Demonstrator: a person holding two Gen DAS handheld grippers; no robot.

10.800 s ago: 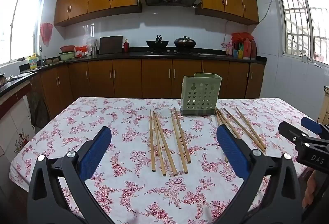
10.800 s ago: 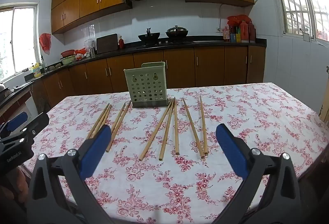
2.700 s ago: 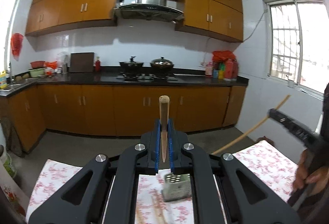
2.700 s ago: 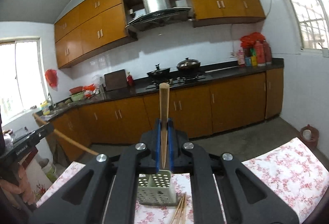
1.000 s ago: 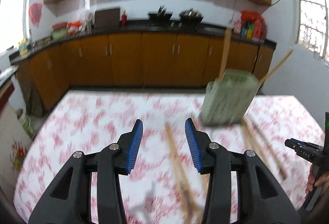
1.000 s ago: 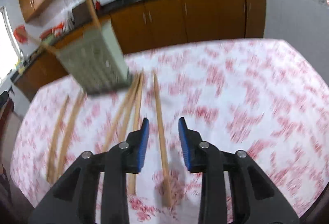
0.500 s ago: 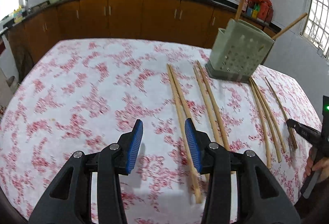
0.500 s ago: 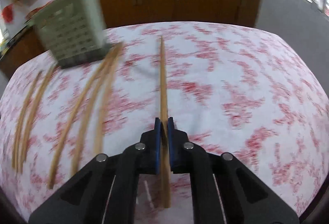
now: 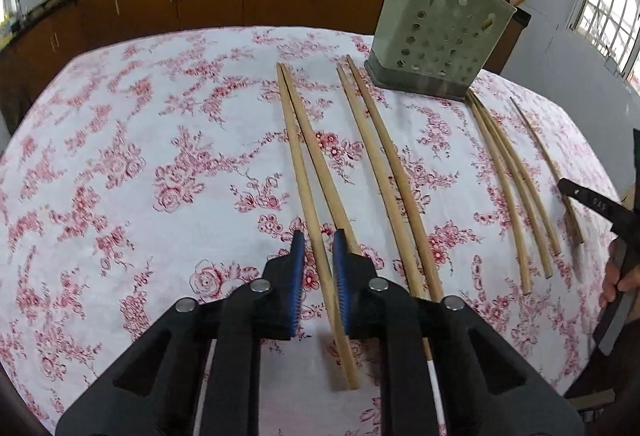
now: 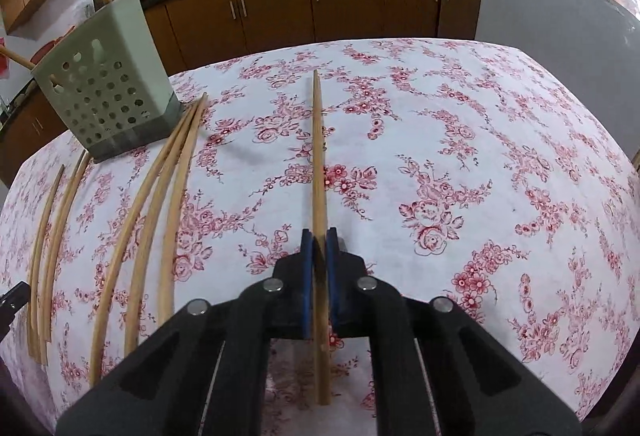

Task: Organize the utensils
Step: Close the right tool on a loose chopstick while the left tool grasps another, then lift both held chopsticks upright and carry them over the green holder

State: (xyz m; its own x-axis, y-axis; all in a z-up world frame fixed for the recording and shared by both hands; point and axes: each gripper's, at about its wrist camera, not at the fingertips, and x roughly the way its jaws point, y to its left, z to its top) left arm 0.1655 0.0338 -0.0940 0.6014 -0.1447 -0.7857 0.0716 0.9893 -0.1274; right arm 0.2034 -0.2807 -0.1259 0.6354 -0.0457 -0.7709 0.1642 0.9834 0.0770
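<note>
The left wrist view alone showed the right gripper [image 9: 576, 191] from outside, a black bar at the far right edge with a few fingers [image 9: 618, 278] of the person's hand curled on its handle and small white lettering too blurred to read; the right wrist view alone showed the open stretch of floral cloth on the surface [image 10: 500, 155] to the right. In the left view the left gripper [image 9: 318, 268] pointed steeply down at the surface, its blue pads nearly together around the leftmost chopstick [image 9: 308, 203], a sliver of gap still showing on each side, so the jaws were closing. Its twin lay touching it, another pair just beside, three more chopsticks [image 9: 508, 175] further right. In the right view the right gripper [image 10: 319, 268], tilted down likewise, was clamped on a lone chopstick [image 10: 318, 155] lying flat on the cloth. The green perforated holder [image 10: 108, 95] stood at the back with two chopsticks upright in it.
</note>
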